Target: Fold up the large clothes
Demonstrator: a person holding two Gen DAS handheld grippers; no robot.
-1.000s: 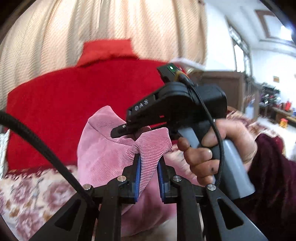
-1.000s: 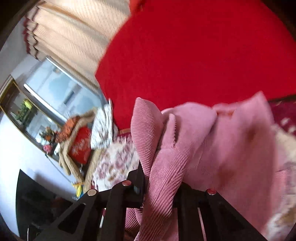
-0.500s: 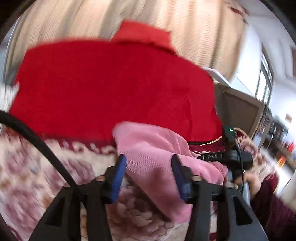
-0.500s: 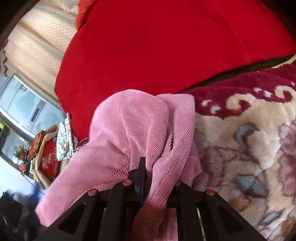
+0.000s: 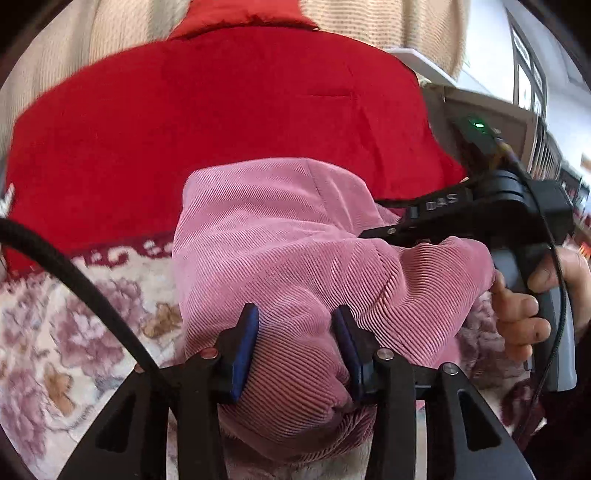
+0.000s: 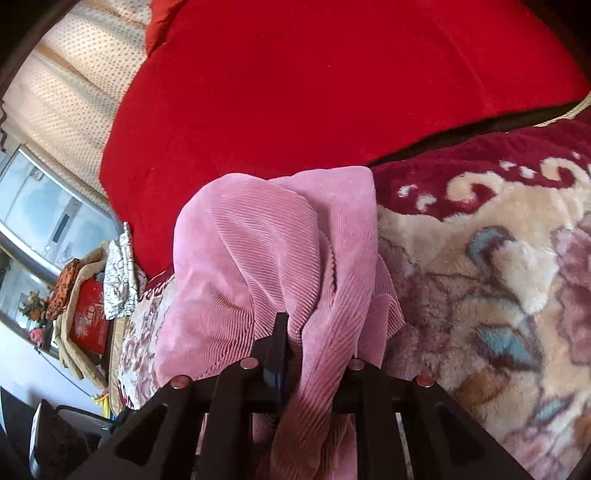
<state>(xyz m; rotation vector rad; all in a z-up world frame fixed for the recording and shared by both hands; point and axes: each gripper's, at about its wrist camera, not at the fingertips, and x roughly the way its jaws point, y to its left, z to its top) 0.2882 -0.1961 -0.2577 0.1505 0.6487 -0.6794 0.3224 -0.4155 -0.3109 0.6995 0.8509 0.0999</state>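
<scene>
A pink corduroy garment (image 5: 288, 251) lies bunched on a floral blanket (image 5: 74, 332), in front of a big red cushion (image 5: 221, 110). My left gripper (image 5: 295, 325) is open, its blue-padded fingers (image 5: 243, 339) standing on either side of the cloth. My right gripper (image 6: 314, 343) is shut on a fold of the same garment (image 6: 266, 251); the cloth drapes over one finger and hides it. In the left wrist view the right gripper's body (image 5: 480, 218) and the hand holding it sit at the garment's right edge.
The red cushion (image 6: 332, 81) stands right behind the garment. Beige curtains (image 5: 369, 22) hang behind it. The floral blanket (image 6: 480, 277) spreads to the right. A window, folded cloths and a red box (image 6: 88, 317) are at the far left.
The left gripper, shut on the garment a second ago, has opened and now straddles the cloth. The garment came down from mid-air onto the blanket. The right gripper kept its hold.
</scene>
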